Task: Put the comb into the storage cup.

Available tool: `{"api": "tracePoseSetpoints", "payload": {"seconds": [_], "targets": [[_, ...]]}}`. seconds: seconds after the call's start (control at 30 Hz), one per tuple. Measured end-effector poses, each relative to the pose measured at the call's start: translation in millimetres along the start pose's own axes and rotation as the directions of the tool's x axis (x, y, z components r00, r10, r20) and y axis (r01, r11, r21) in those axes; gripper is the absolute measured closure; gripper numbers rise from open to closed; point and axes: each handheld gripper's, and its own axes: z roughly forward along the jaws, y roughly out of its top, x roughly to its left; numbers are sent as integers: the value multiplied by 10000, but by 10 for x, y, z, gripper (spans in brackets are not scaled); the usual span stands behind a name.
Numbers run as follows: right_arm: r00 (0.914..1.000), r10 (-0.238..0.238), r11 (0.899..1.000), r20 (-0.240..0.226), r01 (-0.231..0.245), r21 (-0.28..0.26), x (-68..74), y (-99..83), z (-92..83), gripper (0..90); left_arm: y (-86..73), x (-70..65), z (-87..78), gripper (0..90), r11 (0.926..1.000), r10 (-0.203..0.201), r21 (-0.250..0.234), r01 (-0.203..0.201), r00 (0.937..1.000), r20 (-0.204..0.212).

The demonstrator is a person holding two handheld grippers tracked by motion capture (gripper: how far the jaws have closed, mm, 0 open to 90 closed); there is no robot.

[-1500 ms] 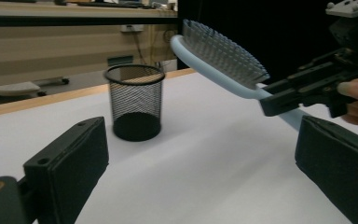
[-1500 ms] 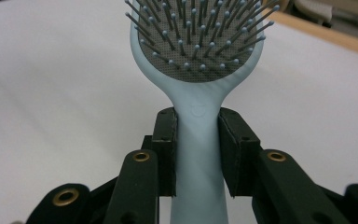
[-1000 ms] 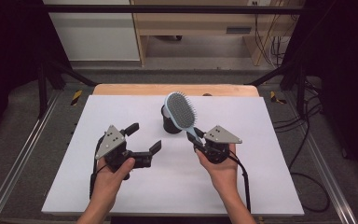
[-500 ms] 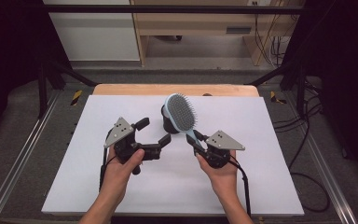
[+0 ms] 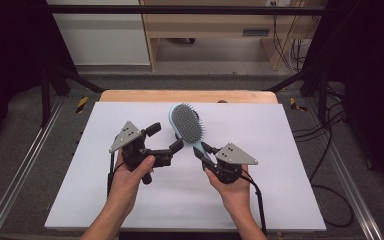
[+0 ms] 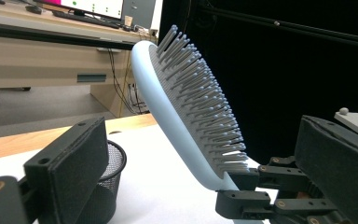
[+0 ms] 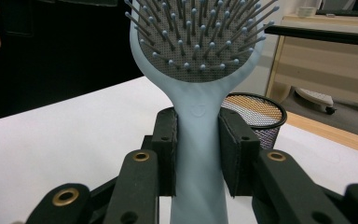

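Above the middle of the white table [image 5: 280, 200], a pale-blue plastic paddle hairbrush [image 5: 187, 123] with grey bristles stands tilted, its handle clamped in the right gripper [image 5: 203, 151]. The left gripper [image 5: 165, 140], jaws apart, sits just left of the brush head. A black wire-mesh cup [image 7: 255, 114] stands behind, largely hidden by brush and jaws.

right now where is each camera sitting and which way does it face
High view: above the person's side, facing forward and down on the white table; both forearms, left tool, right tool.
Left gripper view: on the left tool, facing the hairbrush; own open jaws.
Right gripper view: on the right tool, along jaws clamping the brush handle.
Shared: both gripper views show the brush and mesh cup.
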Motion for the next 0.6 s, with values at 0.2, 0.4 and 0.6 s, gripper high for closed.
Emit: {"api": "tracePoseSetpoints", "payload": {"seconds": [0.2, 0.4, 0.6], "targets": [[9999, -86, 10000, -52, 86, -38, 33, 5, 0, 696, -23, 3, 29, 28, 9999, -83, 107, 83, 10000, 16], [9998, -166, 9998, -87, 165, -129, 57, 18, -5, 696, -40, 4, 71, 28, 9995, -299, 82, 298, 9995, 89], [9996, -216, 9997, -205, 213, -133, 84, 12, 4, 697, -60, 33, 127, 30, 9983, -560, 167, 556, 9982, 221]]}}
